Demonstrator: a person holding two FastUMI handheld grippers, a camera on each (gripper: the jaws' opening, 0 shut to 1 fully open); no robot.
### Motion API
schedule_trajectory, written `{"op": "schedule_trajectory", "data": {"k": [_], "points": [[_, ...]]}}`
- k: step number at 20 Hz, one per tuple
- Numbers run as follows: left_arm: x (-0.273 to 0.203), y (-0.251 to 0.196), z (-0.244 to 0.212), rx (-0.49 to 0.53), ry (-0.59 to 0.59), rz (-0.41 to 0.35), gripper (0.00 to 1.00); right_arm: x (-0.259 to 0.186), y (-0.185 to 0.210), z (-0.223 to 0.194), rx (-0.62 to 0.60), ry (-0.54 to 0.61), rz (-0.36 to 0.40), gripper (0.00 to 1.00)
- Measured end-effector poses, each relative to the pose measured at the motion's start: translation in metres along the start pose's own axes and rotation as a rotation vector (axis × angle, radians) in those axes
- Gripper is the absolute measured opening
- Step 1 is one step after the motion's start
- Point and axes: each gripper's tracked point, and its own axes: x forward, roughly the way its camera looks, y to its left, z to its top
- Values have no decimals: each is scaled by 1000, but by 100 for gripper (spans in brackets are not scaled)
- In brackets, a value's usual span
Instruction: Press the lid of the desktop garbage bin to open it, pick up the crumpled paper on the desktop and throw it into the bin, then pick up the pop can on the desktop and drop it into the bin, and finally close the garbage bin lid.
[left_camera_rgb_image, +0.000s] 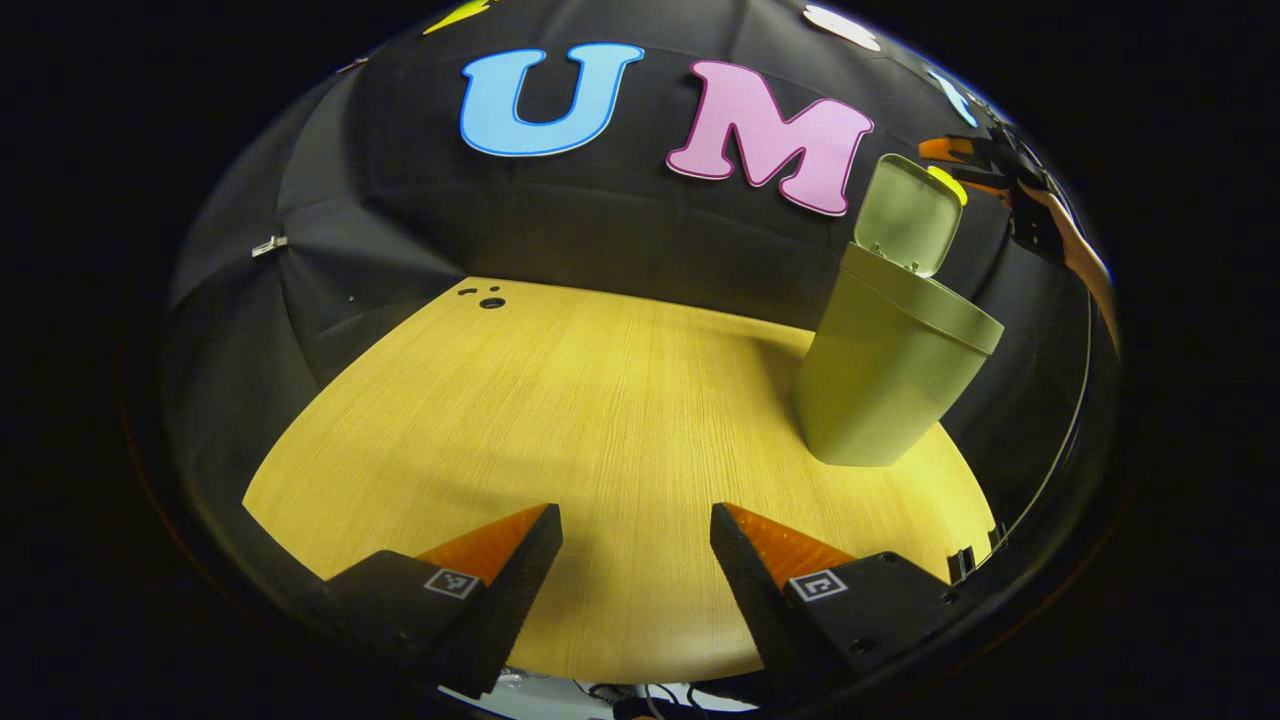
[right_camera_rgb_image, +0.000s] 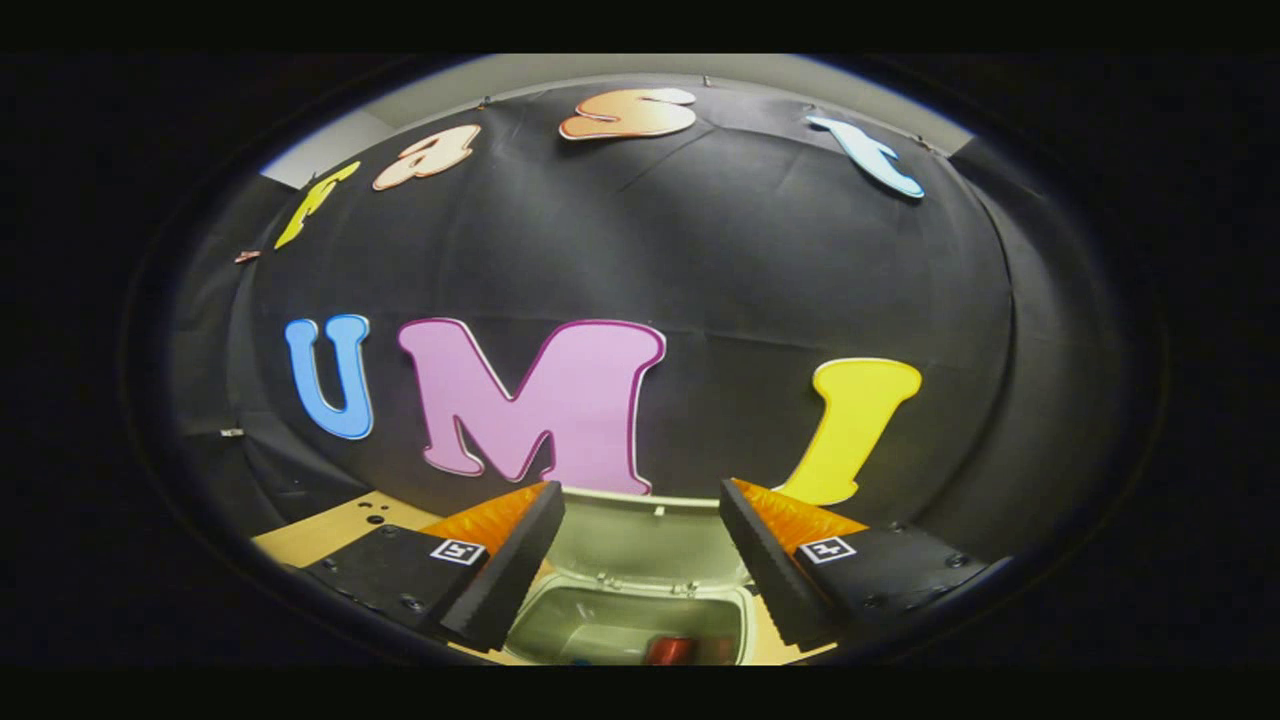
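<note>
In the left gripper view the left gripper (left_camera_rgb_image: 636, 560) hangs low over the bare wooden table (left_camera_rgb_image: 560, 400), its jaws apart with nothing between them, and the green garbage bin (left_camera_rgb_image: 885, 370) stands well off to its right near the table's far edge. The bin's lid (left_camera_rgb_image: 905, 215) is tipped up and back, so it stands open. Farther right, at the edge of that view, the right gripper (left_camera_rgb_image: 985, 165) and the hand (left_camera_rgb_image: 1085, 255) holding it sit high, just beside the raised lid. In the right gripper view the right gripper (right_camera_rgb_image: 640, 560) looks down into the bin's mouth, its jaws parted and empty, with the lid (right_camera_rgb_image: 645, 535) upright directly ahead of them and a red thing, likely the pop can (right_camera_rgb_image: 670, 650), lying inside the bin. Judging from this, only the closing is left: the right hand is far nearer, and the lid must be pushed forward and down over the opening.
</note>
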Motion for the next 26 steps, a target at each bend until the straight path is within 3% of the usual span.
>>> {"op": "schedule_trajectory", "data": {"k": [7,13,22,26], "points": [[-5,20,0,-55,-12,52,96,38,-14,-1,50,28,-53,98],[-7,23,-5,-66,-13,62,96,41,-8,-18,62,79,-35,98],[-3,12,-6,-32,-8,14,96,-16,1,-37,104,103,-15,97],[-3,9,-10,-8,5,-6,96,-53,7,-67,96,142,-5,97]]}}
